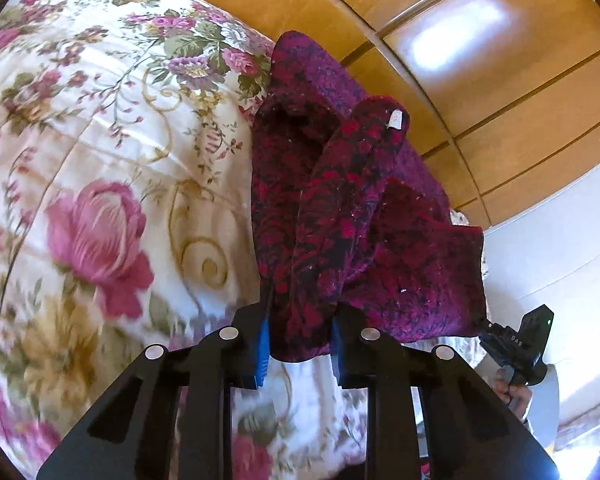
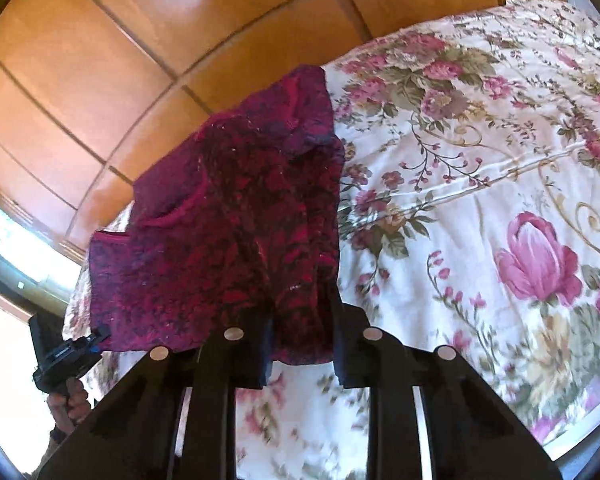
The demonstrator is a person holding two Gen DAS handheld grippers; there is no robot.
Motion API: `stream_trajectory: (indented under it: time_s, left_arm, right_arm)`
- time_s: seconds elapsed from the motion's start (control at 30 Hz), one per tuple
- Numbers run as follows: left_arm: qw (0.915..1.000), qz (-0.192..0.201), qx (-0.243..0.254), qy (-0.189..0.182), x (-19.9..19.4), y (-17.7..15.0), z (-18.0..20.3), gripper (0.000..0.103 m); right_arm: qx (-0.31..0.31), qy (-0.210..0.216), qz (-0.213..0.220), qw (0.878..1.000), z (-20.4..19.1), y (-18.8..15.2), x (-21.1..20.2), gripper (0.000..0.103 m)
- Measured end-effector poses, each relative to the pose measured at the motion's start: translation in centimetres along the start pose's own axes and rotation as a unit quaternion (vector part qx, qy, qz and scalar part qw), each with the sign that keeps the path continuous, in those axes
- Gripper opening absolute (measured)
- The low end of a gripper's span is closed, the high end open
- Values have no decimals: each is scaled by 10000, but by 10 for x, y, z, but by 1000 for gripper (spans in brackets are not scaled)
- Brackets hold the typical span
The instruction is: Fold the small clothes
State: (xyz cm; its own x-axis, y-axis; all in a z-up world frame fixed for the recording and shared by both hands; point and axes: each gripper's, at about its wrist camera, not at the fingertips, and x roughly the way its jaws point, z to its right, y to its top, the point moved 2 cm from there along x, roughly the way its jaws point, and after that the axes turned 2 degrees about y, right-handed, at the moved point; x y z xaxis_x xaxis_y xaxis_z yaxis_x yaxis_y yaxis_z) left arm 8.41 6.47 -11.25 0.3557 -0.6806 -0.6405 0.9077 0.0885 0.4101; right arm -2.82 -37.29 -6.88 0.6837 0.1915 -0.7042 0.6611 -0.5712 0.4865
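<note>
The left gripper (image 1: 300, 344) had its jaws closed on one bunched edge of the garment (image 1: 340, 208), the cloth pinched between the blue pads (image 1: 262, 350). The right gripper (image 2: 302, 344) likewise had its jaws clamped on a gathered edge of the same garment (image 2: 236, 232). Each gripper showed at the far side of the other's view, at a corner of the cloth, so the two holds sat well apart along one edge.

Held that way, the garment hung in the air above the bed (image 1: 100, 160), sagging in loose folds between the two grips, not stretched flat. A small white tag (image 1: 396, 120) stood out on a fold that bulged up near the middle. The double hold probably served to lift and spread the piece so it could be laid out flat on the floral cover before folding; the slack suggested the grippers needed to draw further apart first.

Behind the garment stood wooden panels (image 2: 120, 60). No crease had been made, so the fold itself looked not yet begun.
</note>
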Motion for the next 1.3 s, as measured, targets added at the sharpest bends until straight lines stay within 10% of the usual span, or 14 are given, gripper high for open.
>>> stream_trajectory:
  time_s: [0.4,0.5,0.63,0.87,1.3]
  left_arm:
    - [9983,-384,285,348,-46,-86,9,27]
    - [9924,-225,739,953,-49,-81,25,35]
    - [9641,247,1620,2089,-53,-68,51,66]
    - [9336,817,2133,2761,-51,-48,73,77]
    - [9313,864,1897,2988,-33,-37,66,85]
  right_arm:
    - [150,-283,-710,9970,19,-81,-32,21]
    - [-111,-501,-700,9962,11,-74,-27,39]
    - [-648,-952,-348,9927,-8,-60,-28,74]
    - [-1572,-1228,40,9799,-55,-44,-8,96]
    - [-2131,-1581,-120,9641,-66,-59,46,101]
